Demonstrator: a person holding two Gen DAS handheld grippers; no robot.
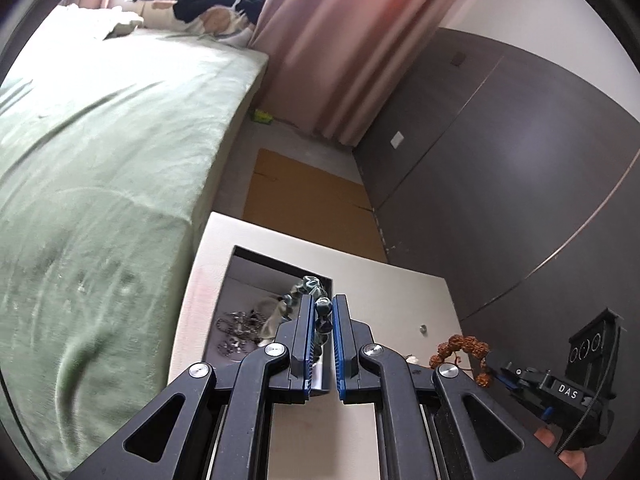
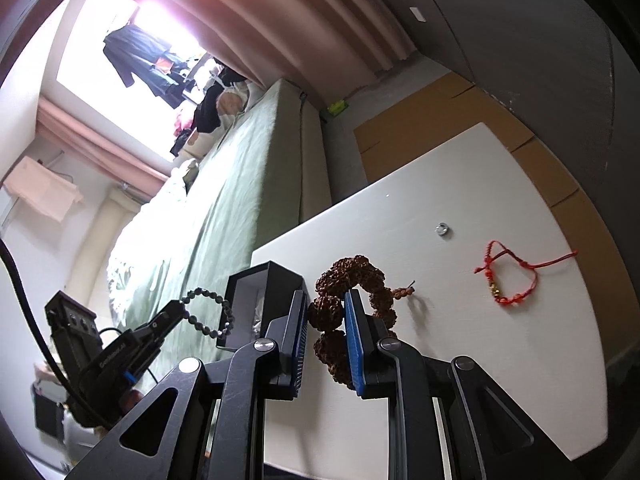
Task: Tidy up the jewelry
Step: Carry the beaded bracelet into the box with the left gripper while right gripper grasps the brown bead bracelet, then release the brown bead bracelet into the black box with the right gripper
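Observation:
My left gripper (image 1: 322,308) is shut on a dark grey-green bead bracelet (image 1: 308,286) and holds it over the open black jewelry box (image 1: 240,264), which holds silver chains (image 1: 236,326). The right wrist view shows that gripper (image 2: 180,308) with the bracelet (image 2: 208,312) hanging beside the box (image 2: 264,280). My right gripper (image 2: 326,298) is shut on a brown rough-seed bead bracelet (image 2: 352,276) above the white table (image 2: 500,344). That bracelet also shows in the left wrist view (image 1: 464,350). A red cord bracelet (image 2: 508,276) and a small silver ring (image 2: 442,230) lie on the table.
A bed with a green cover (image 1: 100,160) runs along the table's left side. Flat cardboard (image 1: 304,200) lies on the floor beyond the table. A dark wardrobe (image 1: 520,160) and pink curtains (image 1: 340,40) stand behind.

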